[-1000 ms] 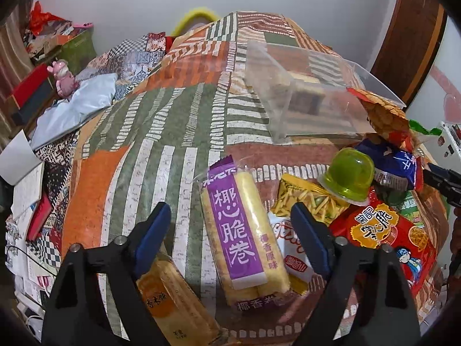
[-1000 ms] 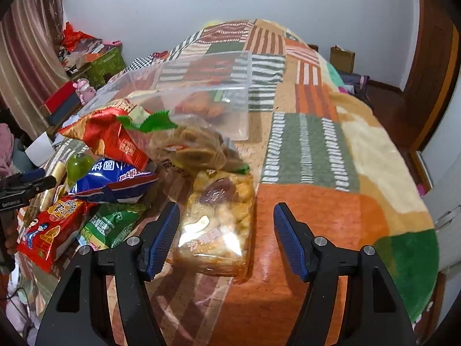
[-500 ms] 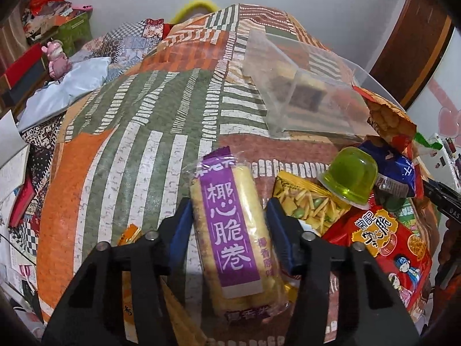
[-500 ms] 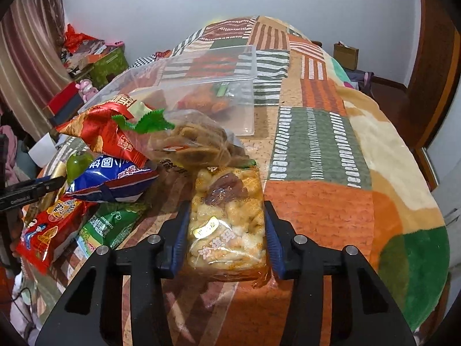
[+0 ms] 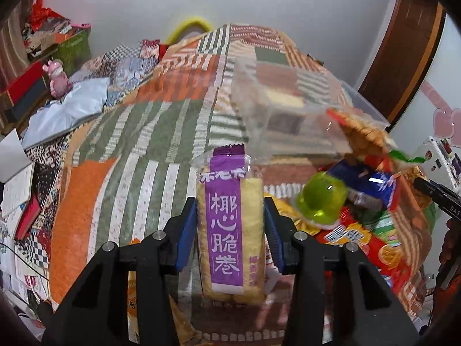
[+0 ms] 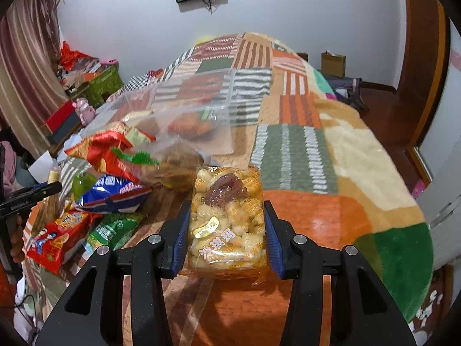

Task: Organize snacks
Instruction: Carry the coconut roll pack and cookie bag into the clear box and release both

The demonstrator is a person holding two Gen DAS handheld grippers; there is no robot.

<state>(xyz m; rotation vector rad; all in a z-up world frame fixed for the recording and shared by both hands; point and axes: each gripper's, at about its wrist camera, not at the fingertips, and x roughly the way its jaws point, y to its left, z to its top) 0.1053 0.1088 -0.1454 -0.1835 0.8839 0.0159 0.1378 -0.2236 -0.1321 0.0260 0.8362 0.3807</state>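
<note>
- While the left tool [image 5: 230,225] clenches a purple-labelled wafer roll pack [image 5: 229,230] between its blue pads, the pack stands lengthwise along the fingers, its far end jutting past the tips.
- Just right of that tool sits a green jelly cup [image 5: 322,199], on top of a heap of snack bags with a red bag [image 5: 371,248] nearest.
- Ahead and to the right of it, a clear plastic bin [image 5: 291,115] rests on the patchwork blanket [image 5: 138,155] of the bed.
- Grasped by the right tool [image 6: 227,230], a clear pack of puffed golden squares [image 6: 226,219] is pinched at both sides.
- Left of the right tool lie a blue bag [image 6: 112,193], a green bag [image 6: 115,227] and the red one.
- Beyond it the bin holds some snacks.
</note>
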